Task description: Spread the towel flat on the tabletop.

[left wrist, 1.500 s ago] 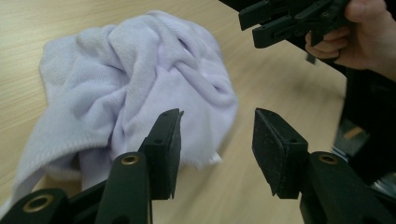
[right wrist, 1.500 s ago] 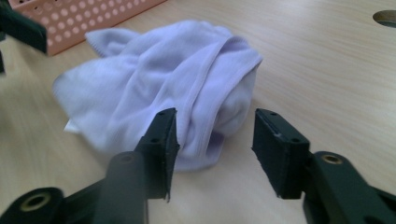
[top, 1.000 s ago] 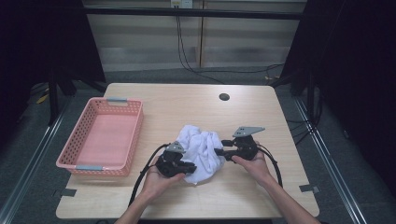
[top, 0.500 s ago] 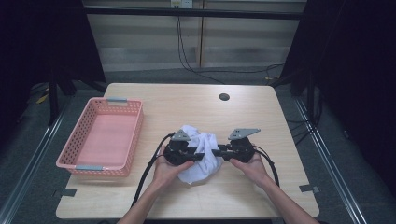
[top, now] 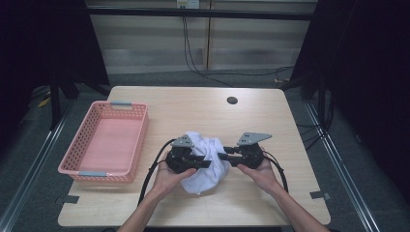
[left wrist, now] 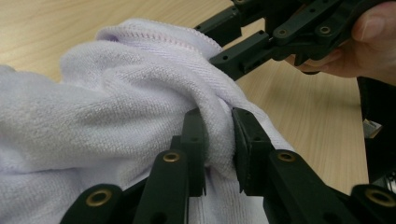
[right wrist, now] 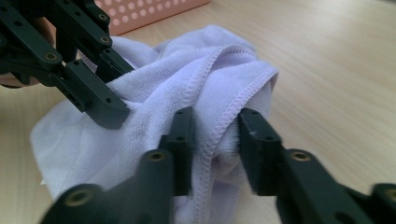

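A crumpled white towel point(top: 205, 169) lies on the wooden table point(top: 193, 111) near its front edge. My left gripper point(top: 207, 163) comes at it from the left. In the left gripper view that gripper point(left wrist: 217, 116) pinches a thick fold of towel point(left wrist: 116, 93); its jaws have just been closing. My right gripper point(top: 221, 156) faces it from the right. In the right gripper view this one point(right wrist: 212, 116) is shut on a hemmed fold of the towel point(right wrist: 201, 84), its jaws also having just closed. The two sets of fingertips nearly meet over the cloth.
A pink plastic basket point(top: 140, 140) stands at the table's left side. A dark round hole point(top: 232, 100) is in the tabletop at the back right. Cables trail from both grippers toward the front edge.
The left gripper has swung from angled to level, pointing right. The towel is bunched narrower between the two grippers. Both hands stayed roughly in place.
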A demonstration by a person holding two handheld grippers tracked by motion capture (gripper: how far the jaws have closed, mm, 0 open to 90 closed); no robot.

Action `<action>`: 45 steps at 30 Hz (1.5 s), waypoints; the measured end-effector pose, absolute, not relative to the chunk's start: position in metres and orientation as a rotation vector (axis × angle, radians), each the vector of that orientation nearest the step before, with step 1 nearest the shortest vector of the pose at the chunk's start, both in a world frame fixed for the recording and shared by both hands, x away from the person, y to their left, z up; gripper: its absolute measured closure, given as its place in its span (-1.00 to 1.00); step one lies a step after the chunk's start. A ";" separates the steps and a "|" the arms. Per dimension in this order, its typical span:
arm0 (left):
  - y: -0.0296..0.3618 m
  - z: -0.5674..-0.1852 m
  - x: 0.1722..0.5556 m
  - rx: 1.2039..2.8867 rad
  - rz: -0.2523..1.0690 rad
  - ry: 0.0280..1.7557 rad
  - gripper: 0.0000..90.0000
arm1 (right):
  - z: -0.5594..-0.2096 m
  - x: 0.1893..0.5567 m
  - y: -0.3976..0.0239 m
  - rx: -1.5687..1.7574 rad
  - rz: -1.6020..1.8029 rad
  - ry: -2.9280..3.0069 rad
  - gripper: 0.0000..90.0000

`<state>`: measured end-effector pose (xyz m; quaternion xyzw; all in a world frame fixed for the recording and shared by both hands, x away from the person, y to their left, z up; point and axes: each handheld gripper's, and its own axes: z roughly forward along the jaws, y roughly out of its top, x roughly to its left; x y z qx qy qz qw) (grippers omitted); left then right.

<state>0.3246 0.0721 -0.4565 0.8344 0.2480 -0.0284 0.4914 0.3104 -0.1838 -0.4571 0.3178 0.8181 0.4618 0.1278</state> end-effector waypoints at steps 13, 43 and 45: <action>0.088 -0.437 0.323 1.934 -0.033 0.650 0.69 | -0.450 0.313 -0.198 1.023 1.360 2.328 0.79; 0.126 -0.404 0.323 1.881 0.087 0.697 0.40 | -0.437 0.318 -0.204 1.029 1.438 2.300 0.20; 0.111 -0.402 0.321 1.922 0.082 0.646 0.40 | -0.447 0.324 -0.199 1.060 1.400 2.296 0.12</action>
